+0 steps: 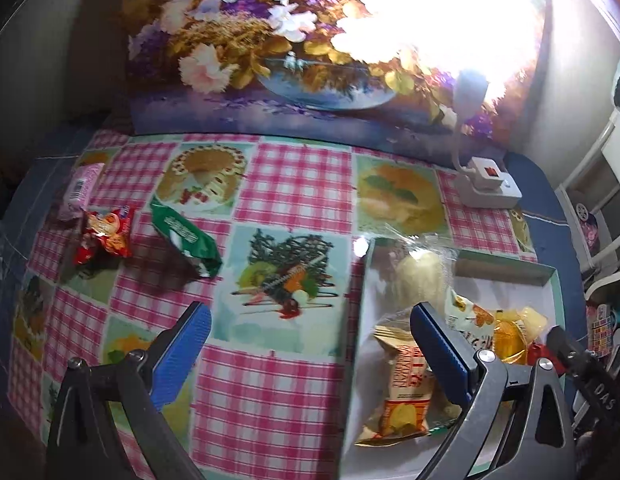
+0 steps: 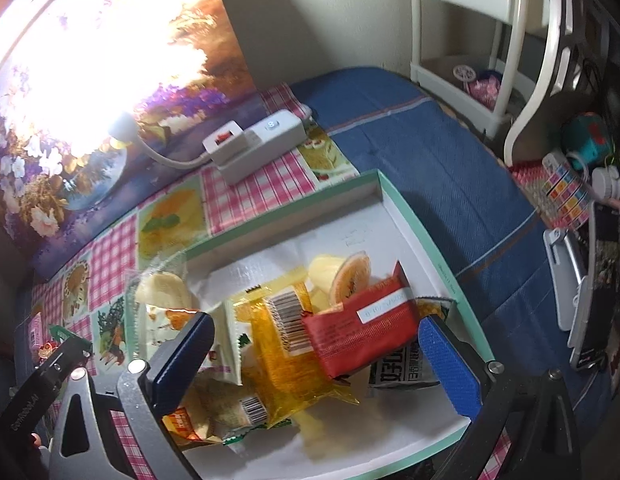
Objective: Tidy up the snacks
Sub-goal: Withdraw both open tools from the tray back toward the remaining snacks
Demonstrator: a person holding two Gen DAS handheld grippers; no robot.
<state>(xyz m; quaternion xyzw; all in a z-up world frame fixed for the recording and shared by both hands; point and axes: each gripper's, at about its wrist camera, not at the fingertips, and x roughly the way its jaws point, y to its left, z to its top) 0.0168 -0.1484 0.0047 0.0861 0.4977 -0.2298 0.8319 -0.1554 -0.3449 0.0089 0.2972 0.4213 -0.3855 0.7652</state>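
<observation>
Over the box, right tool hangs spread, red packet atop the pile (likely just dropped). Left tool spread, empty; green packet, red bag, pink pack wait on tabletop.

Legible markings are few.

- Black gripper body, right edge of the left wrist view: white letters "DAS".
- Black gripper body, lower left corner of the right wrist view: white lettering "CowRobot.AI"; the first letters are uncertain.
- Orange-and-cream snack packet in the box: printed text is present but not legible.
- Black-and-white packet in the box: large Chinese characters, partly covered.
- Yellow packet and red packet: a barcode and a white label, digits too small to read.
</observation>
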